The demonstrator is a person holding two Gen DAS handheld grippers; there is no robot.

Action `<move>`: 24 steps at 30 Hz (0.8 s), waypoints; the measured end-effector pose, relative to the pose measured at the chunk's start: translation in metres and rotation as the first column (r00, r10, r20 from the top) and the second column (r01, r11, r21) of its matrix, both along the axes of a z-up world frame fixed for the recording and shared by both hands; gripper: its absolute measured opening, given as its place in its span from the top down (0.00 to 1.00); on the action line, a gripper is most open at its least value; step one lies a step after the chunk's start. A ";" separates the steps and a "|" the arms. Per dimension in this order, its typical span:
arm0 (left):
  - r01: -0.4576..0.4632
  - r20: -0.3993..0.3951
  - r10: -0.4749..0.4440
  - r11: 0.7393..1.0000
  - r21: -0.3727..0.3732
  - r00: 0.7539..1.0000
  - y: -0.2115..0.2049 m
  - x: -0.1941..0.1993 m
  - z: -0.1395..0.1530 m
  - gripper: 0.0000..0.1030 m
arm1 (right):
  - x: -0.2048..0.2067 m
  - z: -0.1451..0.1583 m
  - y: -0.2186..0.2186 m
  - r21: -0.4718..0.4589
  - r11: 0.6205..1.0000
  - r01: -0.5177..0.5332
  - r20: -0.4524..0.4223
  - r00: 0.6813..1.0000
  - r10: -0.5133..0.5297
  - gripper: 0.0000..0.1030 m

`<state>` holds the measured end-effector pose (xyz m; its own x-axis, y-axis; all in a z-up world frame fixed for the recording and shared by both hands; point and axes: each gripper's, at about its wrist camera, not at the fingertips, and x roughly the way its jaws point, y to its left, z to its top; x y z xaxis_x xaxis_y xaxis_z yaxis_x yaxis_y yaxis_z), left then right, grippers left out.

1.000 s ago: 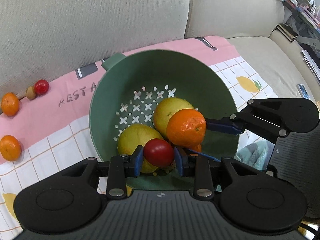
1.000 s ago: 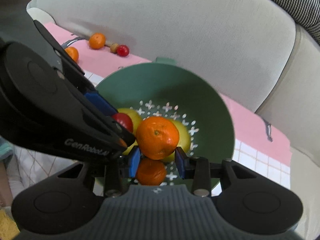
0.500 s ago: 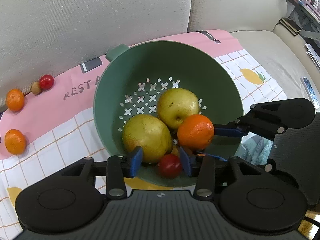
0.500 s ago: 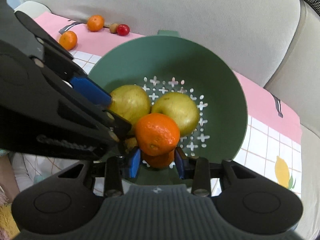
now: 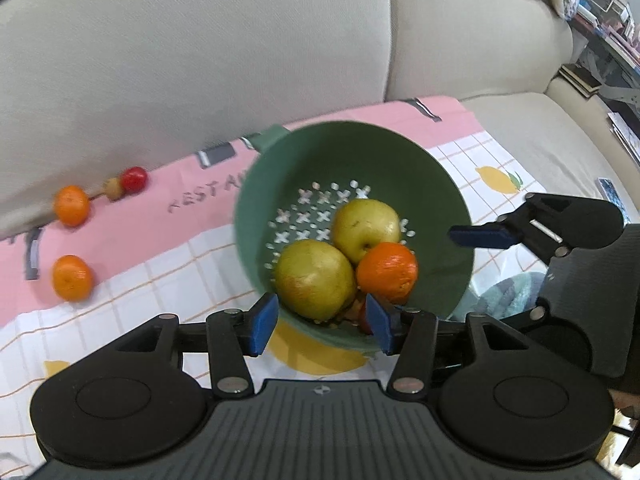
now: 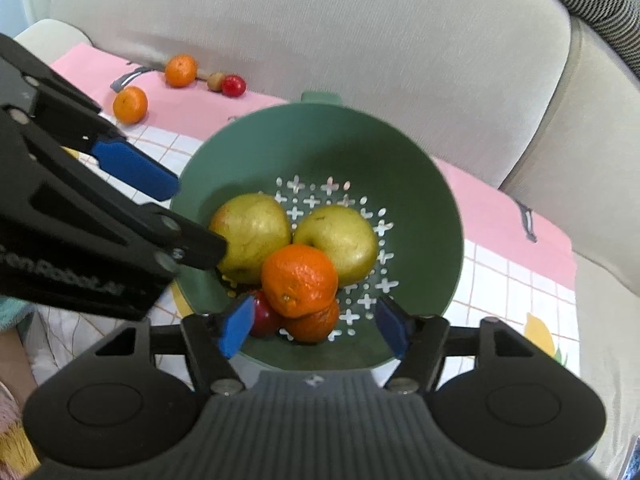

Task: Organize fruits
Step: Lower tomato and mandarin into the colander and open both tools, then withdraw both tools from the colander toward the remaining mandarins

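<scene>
Both grippers are hovering over the near rim of the green colander [image 6: 432,184] at the centre of each view, the left gripper [image 5: 318,322] with its jaws spread and grasping nothing, the right gripper [image 6: 316,328] likewise released and holding nothing. Inside the colander two pears [image 6: 256,236] are lying side by side, an orange [image 6: 300,280] is perching on top of a second orange [image 6: 316,322], and a red tomato [image 6: 264,318] is sitting low against the near wall. That stacked orange is looking unsteady, so a jaw tip brushing it, or a bump against the rim, is likely to be sending it rolling or tipping the colander on the soft sofa [image 5: 200,60] under the checked cloth [image 5: 140,280]. Two more oranges [image 5: 72,278], a small brown fruit [image 5: 113,189] and another tomato [image 5: 134,179] are waiting at the left of the left wrist view, close to the backrest, where a careless grasp is risking pushing them off the cloth; the tomato is also looking soft enough to be bruising under a hard squeeze
</scene>
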<state>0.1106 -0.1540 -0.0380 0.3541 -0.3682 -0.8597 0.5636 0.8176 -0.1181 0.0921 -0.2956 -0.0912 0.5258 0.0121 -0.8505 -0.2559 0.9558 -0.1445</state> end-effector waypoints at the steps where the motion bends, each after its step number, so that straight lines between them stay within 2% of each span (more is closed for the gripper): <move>1: -0.011 0.015 0.011 1.000 0.003 1.000 0.005 -0.002 0.002 0.42 | -0.001 0.002 0.002 -0.002 1.000 0.006 0.010 1.000 -0.006 0.30; 5: -0.053 0.056 0.052 0.999 0.002 0.997 0.025 -0.007 0.011 0.42 | -0.005 0.010 0.009 -0.009 1.000 0.029 0.047 0.998 -0.029 0.21; 13: -0.151 0.127 0.151 0.988 -0.010 0.980 0.064 -0.011 0.026 0.42 | -0.008 0.027 0.031 0.018 0.999 0.048 0.087 0.995 -0.049 0.18; 24: -0.307 0.211 0.304 0.951 -0.018 0.929 0.121 0.003 0.046 0.42 | -0.001 0.045 0.081 0.088 0.996 -0.010 0.127 0.992 -0.001 0.18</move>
